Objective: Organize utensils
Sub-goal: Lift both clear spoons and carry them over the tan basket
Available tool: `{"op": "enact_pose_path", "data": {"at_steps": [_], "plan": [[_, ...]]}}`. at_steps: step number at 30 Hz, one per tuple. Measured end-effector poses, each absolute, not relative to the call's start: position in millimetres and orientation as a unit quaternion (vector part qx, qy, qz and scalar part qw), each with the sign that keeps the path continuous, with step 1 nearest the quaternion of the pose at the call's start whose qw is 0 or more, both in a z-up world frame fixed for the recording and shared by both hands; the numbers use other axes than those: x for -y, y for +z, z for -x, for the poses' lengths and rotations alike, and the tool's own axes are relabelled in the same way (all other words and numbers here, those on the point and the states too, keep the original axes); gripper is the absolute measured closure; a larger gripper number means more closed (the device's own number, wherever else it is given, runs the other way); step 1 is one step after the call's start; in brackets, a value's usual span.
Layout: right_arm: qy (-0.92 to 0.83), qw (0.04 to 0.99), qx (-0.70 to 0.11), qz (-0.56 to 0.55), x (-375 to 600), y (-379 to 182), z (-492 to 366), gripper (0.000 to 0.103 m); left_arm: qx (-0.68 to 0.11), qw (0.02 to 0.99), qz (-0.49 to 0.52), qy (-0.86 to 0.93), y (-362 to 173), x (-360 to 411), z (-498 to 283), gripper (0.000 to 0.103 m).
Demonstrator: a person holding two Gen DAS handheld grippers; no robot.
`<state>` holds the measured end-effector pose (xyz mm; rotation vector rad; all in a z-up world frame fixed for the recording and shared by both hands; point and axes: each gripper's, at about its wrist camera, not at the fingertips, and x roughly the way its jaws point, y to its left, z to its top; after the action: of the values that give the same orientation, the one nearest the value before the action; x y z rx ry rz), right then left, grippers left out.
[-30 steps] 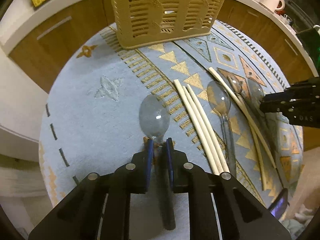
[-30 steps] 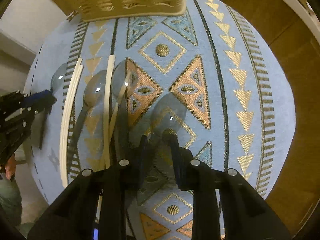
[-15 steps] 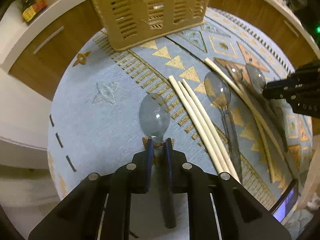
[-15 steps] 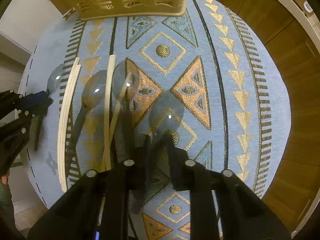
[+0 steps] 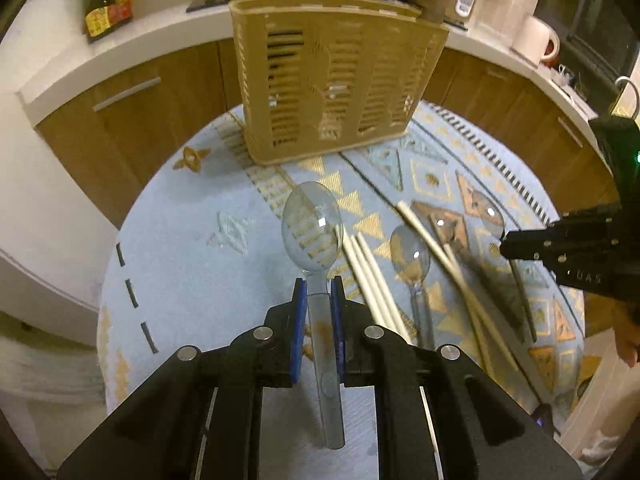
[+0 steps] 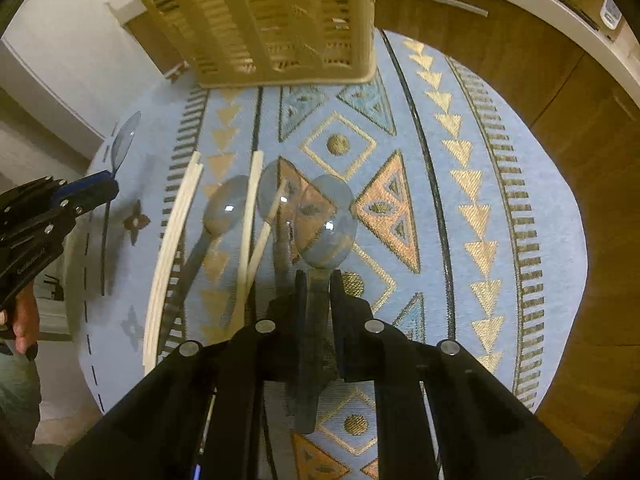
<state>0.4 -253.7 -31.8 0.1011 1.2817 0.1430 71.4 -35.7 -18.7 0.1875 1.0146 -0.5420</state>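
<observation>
Left gripper: clamped on the handle of a clear spoon, lifted off the cloth.
Chopsticks: lying loose on the cloth between the two spoons.
Right gripper: pinching a second clear spoon, bowl forward.
Basket: upright beyond both.
Risk: smooth, narrow handles may swivel or slip in the pads; bowls may catch the basket rim.

Basket at mat's far edge; chopsticks and spoons side by side nearer.
</observation>
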Motion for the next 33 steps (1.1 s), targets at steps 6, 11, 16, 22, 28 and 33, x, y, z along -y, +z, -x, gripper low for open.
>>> {"op": "enact_pose_path", "data": {"at_steps": [6,11,16,22,28,33], "plan": [[0.085,0.819,-0.563,-0.073,263.6,-19.1,10.8,0.093,-0.454,0.85,-0.066,-0.259,-6.1,40.7,-71.7,0.093],[0.1,0.836,-0.53,-0.102,276.3,-3.1,22.1,0.093,-0.422,0.866,-0.042,-0.263,13.8,33.4,-69.1,0.093],[0.122,0.857,-0.481,-0.136,280.3,16.4,21.6,0.093,-0.372,0.888,-0.006,-0.269,44.0,25.9,-67.7,0.093],[0.134,0.901,-0.385,-0.146,284.3,69.9,13.7,0.093,-0.283,0.917,0.047,-0.277,94.0,19.7,-76.1,0.093],[0.104,0.944,-0.283,-0.134,282.8,125.4,-11.1,0.093,-0.167,0.944,0.102,-0.265,139.1,27.4,-95.3,0.093],[0.065,0.968,-0.212,-0.117,281.7,157.0,-32.6,0.093,-0.112,0.956,0.116,-0.247,149.1,44.6,-109.0,0.093]]}}
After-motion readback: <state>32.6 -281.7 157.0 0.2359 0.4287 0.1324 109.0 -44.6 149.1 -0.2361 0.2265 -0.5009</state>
